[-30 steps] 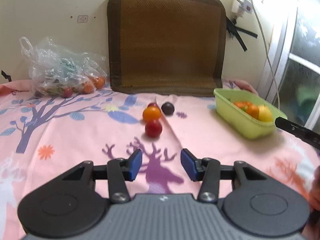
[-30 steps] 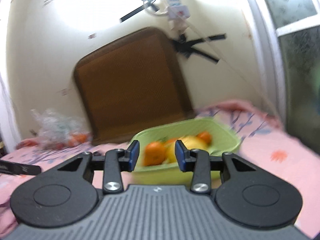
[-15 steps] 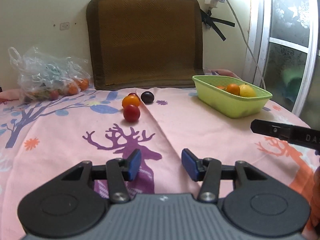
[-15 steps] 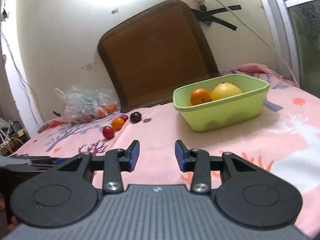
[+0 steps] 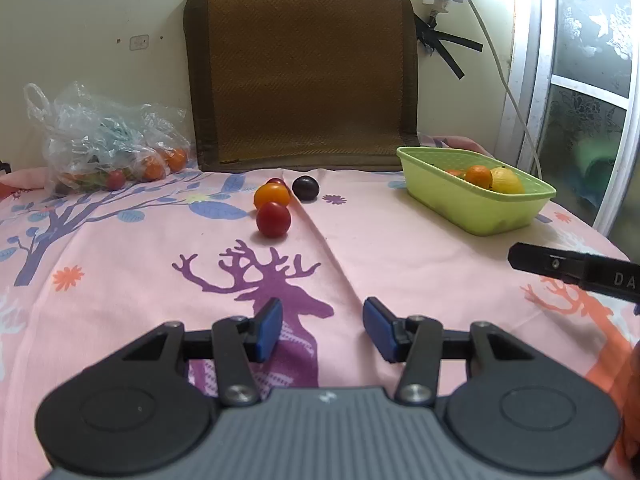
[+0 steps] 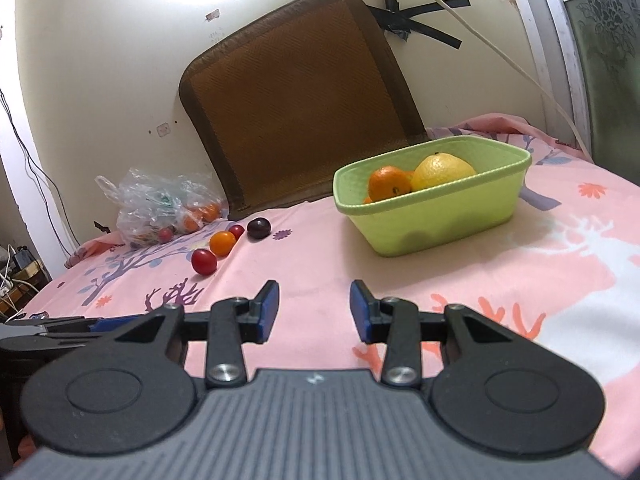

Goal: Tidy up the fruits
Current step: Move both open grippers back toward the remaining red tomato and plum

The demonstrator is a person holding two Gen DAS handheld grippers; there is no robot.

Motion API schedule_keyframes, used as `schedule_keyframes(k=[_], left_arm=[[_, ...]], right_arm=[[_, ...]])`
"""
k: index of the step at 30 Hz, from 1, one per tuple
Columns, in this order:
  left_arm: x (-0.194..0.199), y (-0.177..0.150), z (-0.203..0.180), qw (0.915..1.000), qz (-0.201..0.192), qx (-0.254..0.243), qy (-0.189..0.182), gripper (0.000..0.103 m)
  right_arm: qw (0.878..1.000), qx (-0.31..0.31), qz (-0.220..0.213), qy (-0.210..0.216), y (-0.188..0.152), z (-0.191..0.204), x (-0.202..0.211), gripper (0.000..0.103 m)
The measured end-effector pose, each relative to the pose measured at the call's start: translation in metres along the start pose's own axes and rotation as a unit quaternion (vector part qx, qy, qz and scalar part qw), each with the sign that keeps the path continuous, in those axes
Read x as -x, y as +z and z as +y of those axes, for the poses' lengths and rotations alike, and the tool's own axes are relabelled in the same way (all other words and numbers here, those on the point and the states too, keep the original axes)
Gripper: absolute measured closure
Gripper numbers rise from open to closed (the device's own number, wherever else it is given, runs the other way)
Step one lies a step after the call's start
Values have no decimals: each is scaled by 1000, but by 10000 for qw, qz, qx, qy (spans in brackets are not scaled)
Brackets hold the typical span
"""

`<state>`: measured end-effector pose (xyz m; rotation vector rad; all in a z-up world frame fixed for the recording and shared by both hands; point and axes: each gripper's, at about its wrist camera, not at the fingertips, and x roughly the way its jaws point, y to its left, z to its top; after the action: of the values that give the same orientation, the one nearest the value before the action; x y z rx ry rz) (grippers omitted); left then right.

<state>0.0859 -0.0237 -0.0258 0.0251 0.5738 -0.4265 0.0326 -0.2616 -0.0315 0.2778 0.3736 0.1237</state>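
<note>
While empty, both grippers point(image 5: 322, 329) point(image 6: 314, 312) low, level-ish.

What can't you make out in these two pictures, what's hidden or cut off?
- Green basket: both views, its wall hides fruit under the orange and lemon.
- Plastic bag: crumpled film blurs the contents.
- Small red fruit: left wrist view, mostly behind the orange tomato.
- Right gripper: left wrist view, cut by the edge.
</note>
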Motion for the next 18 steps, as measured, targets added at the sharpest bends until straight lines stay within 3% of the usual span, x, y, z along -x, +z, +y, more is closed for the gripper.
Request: schedule_keyframes(k=[18], left_arm=[[8,-1,1,9997,-255,-45,-34,52]], right_arm=[[9999,-28,-118,-20,-2,-1,3,61]])
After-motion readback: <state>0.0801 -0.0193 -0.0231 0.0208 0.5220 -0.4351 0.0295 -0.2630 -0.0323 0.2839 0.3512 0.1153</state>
